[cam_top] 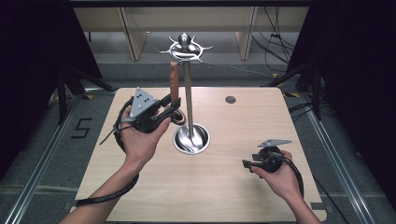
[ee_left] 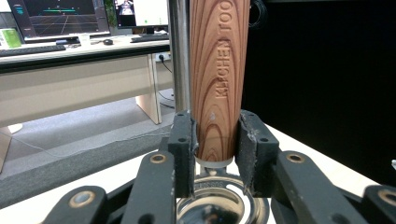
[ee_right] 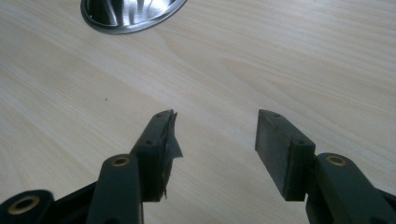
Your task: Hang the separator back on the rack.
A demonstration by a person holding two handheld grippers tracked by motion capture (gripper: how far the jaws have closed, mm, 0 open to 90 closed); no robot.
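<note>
Light wooden table (cam_top: 201,186) on a grey floor, dark curtains at both sides. Landmark: chrome utensil stand (cam_top: 188,93), pole upright on a round polished base near table centre, hooked crown at top. Wooden handle (ee_left: 217,79), stamped "KITCHEN TOO…", hanging upright from the crown just left of the pole, lower end above the base. Left gripper (ee_left: 215,144) raised just left of the stand, both pads pressed against the handle's lower end. Right gripper (ee_right: 215,140) well right of the stand and nearer the person, low over bare tabletop, jaws wide apart, nothing between them; torn pad lining on one jaw.
</note>
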